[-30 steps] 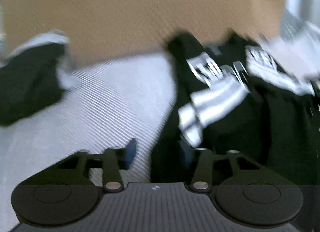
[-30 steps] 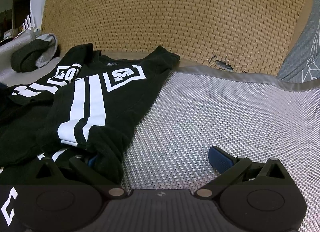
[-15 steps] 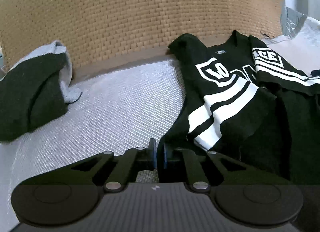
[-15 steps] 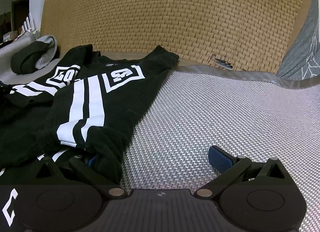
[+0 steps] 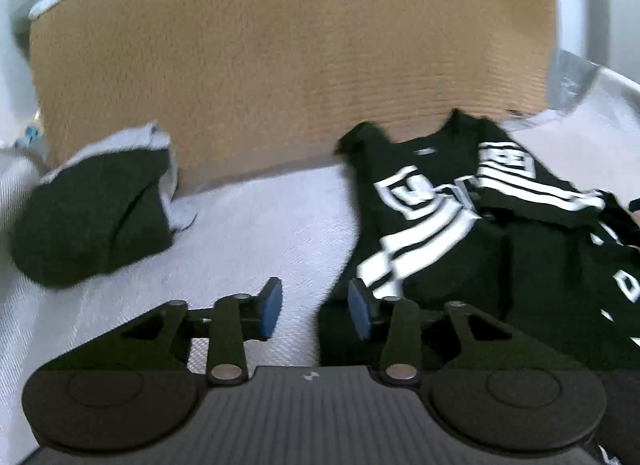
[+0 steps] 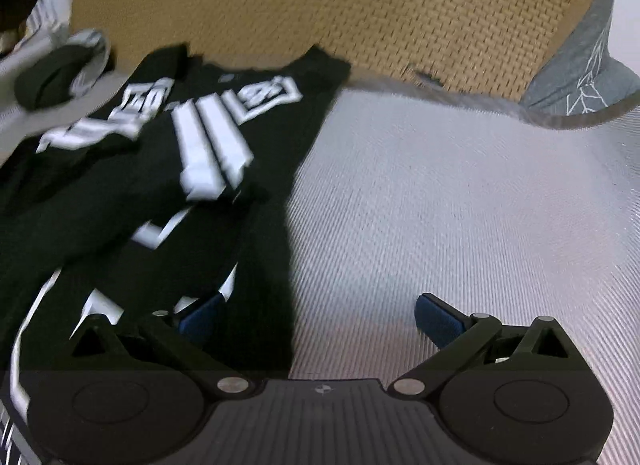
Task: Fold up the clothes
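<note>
The black jersey (image 6: 192,185) lies rumpled near the woven headboard (image 6: 360,5) on the mattress (image 6: 460,205). It looks soft, light and floppy; its side edges seem the best hold. Left gripper (image 5: 314,315) and right gripper (image 6: 320,319) both gape, empty.

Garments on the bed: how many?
2. Black striped jersey lies near the woven headboard, at the left tool's right side. A dark folded garment sits far left. More may be out of frame.

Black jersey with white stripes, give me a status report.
Left tongs open, right tongs open, both at its edges. Black jersey with white stripes half folded on the woven mat. Nothing blocking.
</note>
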`<control>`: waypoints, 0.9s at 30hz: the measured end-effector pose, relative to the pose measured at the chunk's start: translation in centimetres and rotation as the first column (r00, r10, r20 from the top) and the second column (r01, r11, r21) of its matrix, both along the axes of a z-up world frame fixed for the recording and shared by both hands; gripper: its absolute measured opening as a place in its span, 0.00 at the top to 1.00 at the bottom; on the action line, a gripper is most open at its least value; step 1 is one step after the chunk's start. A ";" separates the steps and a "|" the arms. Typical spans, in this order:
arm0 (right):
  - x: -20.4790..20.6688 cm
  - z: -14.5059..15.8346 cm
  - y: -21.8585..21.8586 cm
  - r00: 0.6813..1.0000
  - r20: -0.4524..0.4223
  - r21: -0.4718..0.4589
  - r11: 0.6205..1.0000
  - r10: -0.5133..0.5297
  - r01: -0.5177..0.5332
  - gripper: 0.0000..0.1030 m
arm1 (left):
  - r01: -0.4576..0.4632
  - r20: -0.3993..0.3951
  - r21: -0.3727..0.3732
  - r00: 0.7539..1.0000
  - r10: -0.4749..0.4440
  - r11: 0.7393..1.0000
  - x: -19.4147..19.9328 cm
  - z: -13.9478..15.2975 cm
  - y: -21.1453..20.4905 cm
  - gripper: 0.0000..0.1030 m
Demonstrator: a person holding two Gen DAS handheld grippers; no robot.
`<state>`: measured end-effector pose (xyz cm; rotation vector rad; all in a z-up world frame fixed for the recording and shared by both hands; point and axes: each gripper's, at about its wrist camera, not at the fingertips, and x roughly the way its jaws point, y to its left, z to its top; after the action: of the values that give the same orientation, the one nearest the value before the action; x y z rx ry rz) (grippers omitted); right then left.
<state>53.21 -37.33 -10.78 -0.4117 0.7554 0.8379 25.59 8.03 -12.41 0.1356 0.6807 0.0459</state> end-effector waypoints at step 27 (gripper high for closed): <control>-10.0 2.3 -2.5 0.958 -0.282 -0.153 0.988 -0.050 0.007 0.25 | 0.126 -0.055 -0.144 0.989 -0.135 0.982 -7.8 0.9 2.1 0.55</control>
<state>43.22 -39.85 -8.49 -0.4176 1.0958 0.8252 17.79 10.12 -11.51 0.0458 0.7356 -0.1326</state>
